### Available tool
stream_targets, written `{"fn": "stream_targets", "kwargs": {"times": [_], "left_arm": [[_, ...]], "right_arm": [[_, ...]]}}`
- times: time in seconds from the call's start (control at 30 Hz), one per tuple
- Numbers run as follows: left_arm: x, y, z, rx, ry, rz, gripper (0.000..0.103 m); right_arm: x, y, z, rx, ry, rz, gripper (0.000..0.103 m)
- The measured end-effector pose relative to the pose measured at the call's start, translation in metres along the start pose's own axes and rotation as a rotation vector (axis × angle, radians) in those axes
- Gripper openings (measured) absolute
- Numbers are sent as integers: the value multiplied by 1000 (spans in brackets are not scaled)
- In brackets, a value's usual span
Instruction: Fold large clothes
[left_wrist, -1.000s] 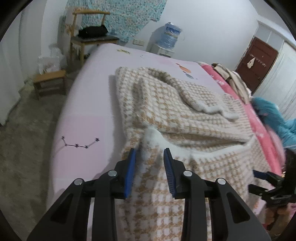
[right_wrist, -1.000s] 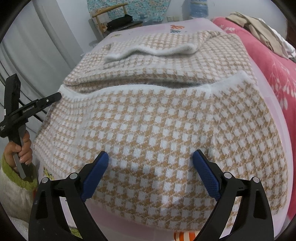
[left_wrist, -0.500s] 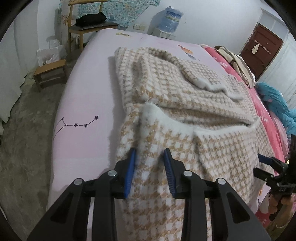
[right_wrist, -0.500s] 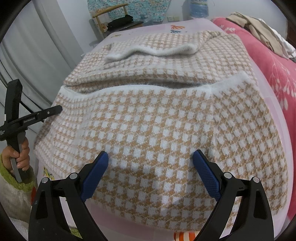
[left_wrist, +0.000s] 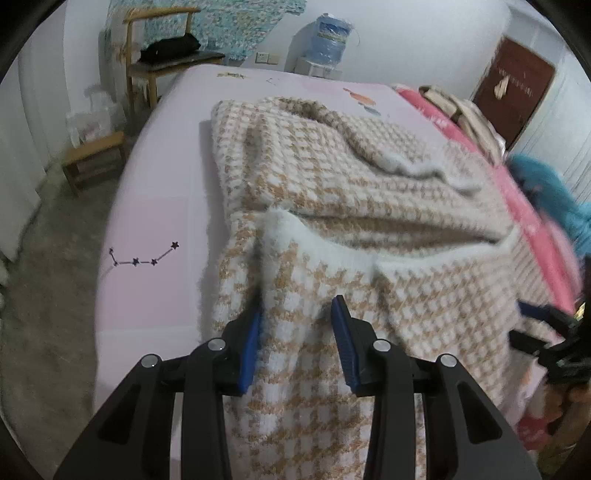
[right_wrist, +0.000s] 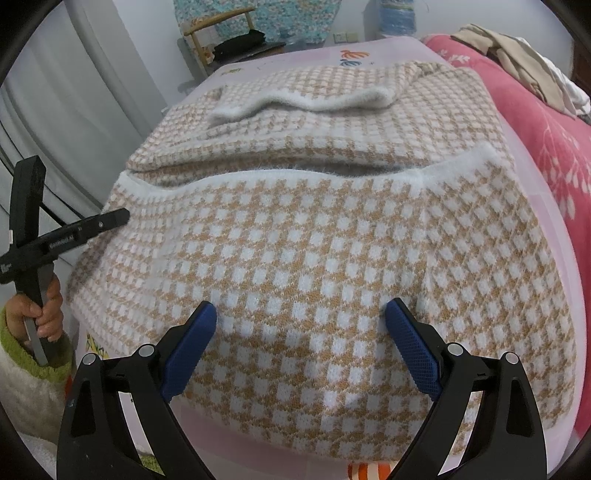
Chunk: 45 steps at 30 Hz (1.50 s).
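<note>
Lies spread across the pink bed (left_wrist: 155, 206), a large tan-and-white checked sweater (right_wrist: 314, 258), its near part folded up over the rest so that the white fuzzy hem (right_wrist: 280, 177) crosses the middle; farther back, a folded sleeve with a white cuff (right_wrist: 295, 103) on top.

Points down at the sweater's left edge, the left gripper (left_wrist: 297, 325); jaws opening, a fold of the knit between the blue pads (left_wrist: 249, 350), left pad against the cloth, right pad (left_wrist: 343, 347) seemingly just clear of it; hard to tell whether any grip remains.

Hovers over the near edge of the sweater, the right gripper (right_wrist: 301, 325); jaws spread wide, nothing held, cloth only beneath.

Stands beyond the bed by the far wall, a wooden chair (left_wrist: 155, 66) with a black bag (left_wrist: 170, 48); beside it a water dispenser (left_wrist: 325, 44); along the right, a red blanket (right_wrist: 546, 122).
</note>
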<state>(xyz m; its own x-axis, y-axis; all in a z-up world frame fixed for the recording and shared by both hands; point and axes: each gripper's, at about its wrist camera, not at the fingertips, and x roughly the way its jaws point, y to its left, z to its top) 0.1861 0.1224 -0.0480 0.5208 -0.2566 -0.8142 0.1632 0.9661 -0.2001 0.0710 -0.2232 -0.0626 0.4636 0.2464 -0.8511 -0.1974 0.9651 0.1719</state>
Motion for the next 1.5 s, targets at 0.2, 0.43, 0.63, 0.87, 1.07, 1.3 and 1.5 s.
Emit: {"fn": "stream_targets", "kwargs": {"times": [0.2,0.43,0.63,0.87,1.07,1.3,1.5], "left_arm": [[5,-17,1,61,13,116,36],[5,-17,0,65,13,131,36],[5,-19,0,68,9,145,36],[5,-22,-1,73,7,158,36],[5,-22,-1,74,7,159,36],[5,-26,-1,92,8,195,36],[7,-38,0,146,7,281,36]], "right_arm": [[0,1,0,2,0,1,89],[0,2,0,2,-2,2,89],[1,2,0,1,-1,2,89],[0,2,0,2,-2,2,89],[0,1,0,0,-1,3,89],[-12,-6,1,16,-36,28,89],[-56,-62,12,80,-166,-28,89]]}}
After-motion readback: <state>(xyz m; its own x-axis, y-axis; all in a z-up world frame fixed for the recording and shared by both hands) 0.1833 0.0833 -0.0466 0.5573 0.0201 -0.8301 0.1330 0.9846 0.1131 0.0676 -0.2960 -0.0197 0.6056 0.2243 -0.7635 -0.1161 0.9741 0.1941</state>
